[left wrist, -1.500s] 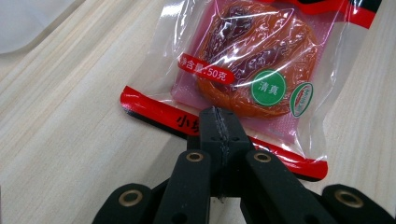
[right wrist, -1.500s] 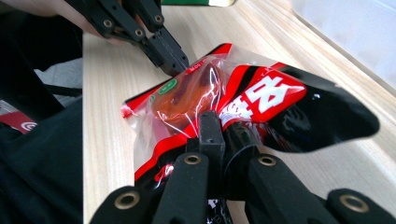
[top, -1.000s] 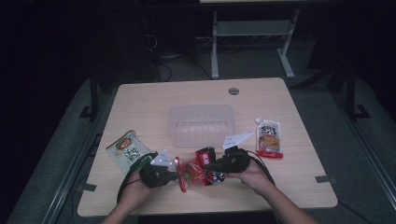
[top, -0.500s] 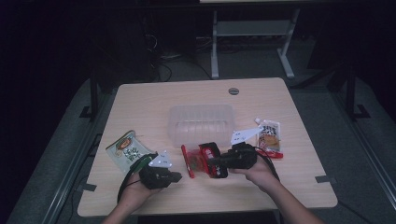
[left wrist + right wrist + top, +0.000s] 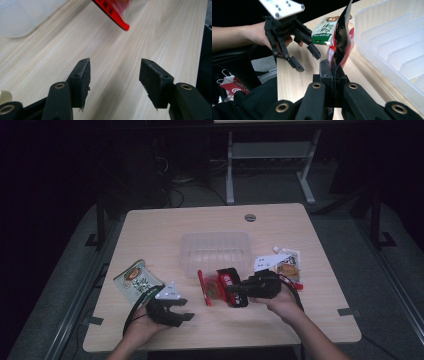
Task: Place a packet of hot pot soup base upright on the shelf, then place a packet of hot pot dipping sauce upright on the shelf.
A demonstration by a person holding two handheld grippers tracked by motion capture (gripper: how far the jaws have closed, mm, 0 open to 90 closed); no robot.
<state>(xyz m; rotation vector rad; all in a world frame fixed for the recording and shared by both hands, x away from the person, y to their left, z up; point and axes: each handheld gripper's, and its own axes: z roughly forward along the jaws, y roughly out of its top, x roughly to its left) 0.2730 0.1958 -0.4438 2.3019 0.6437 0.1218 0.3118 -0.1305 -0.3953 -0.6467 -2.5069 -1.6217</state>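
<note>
A red snack packet (image 5: 218,288) hangs just above the table in front of the clear plastic container (image 5: 215,251). My right gripper (image 5: 232,290) is shut on its edge; in the right gripper view the jaws (image 5: 333,68) pinch the packet (image 5: 340,41) so that it stands upright. My left gripper (image 5: 185,309) rests near the table's front left. Its jaws have just been opening and stand open, with nothing between them (image 5: 113,75). The packet's red edge (image 5: 112,12) lies ahead of them. From the right gripper view, the left gripper (image 5: 308,62) shows open above the wood.
A green snack packet (image 5: 137,281) lies left of my left hand. Another pouch (image 5: 288,265) lies at the right beside my right hand. The table (image 5: 165,227) has a cable hole (image 5: 250,217) at the back. A red-and-white bag (image 5: 234,83) sits below the table edge.
My left gripper let go of the red packet and its jaws opened. The right gripper carried the packet a little up and to the right, away from the left gripper.
</note>
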